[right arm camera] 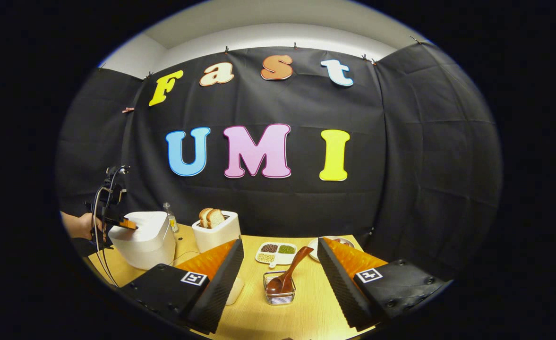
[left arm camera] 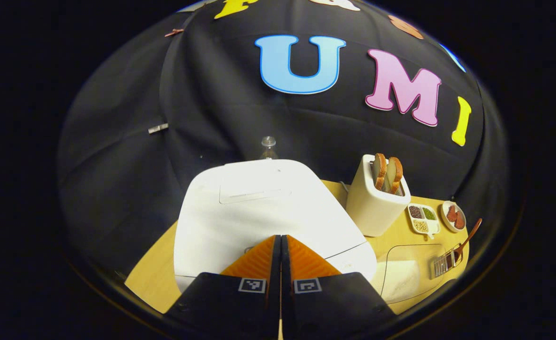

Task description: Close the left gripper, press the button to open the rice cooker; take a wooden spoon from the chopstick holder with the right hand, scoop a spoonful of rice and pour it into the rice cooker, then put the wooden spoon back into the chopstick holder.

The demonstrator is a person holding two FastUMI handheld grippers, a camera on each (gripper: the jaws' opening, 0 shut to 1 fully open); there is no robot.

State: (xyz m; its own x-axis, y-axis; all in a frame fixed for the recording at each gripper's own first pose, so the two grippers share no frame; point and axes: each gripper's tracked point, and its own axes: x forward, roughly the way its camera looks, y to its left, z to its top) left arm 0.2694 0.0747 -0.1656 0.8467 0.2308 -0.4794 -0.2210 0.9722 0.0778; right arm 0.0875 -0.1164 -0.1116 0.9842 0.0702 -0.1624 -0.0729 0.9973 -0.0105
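The white rice cooker (left arm camera: 259, 212) stands right in front of my left gripper (left arm camera: 280, 238), lid down. That gripper is shut, fingertips together against the cooker's front top edge. In the right gripper view the same cooker (right arm camera: 143, 238) sits at the far left, with the left gripper (right arm camera: 129, 224) and a hand touching it. My right gripper (right arm camera: 280, 255) is open, above the table. Between its fingers, farther ahead, a wire chopstick holder (right arm camera: 279, 290) holds wooden spoons (right arm camera: 287, 274). The holder (left arm camera: 445, 262) and spoon (left arm camera: 469, 236) also appear at the right of the left gripper view. A clear container of rice (left arm camera: 407, 274) lies beside the cooker.
A cream toaster (left arm camera: 377, 203) with two bread slices stands right of the cooker. A divided dish of beans (left arm camera: 423, 218) and a small plate (left arm camera: 453, 216) sit beyond it. A bottle (left arm camera: 268, 147) is behind the cooker. The wooden table (right arm camera: 306, 311) ends near the black cloth wall.
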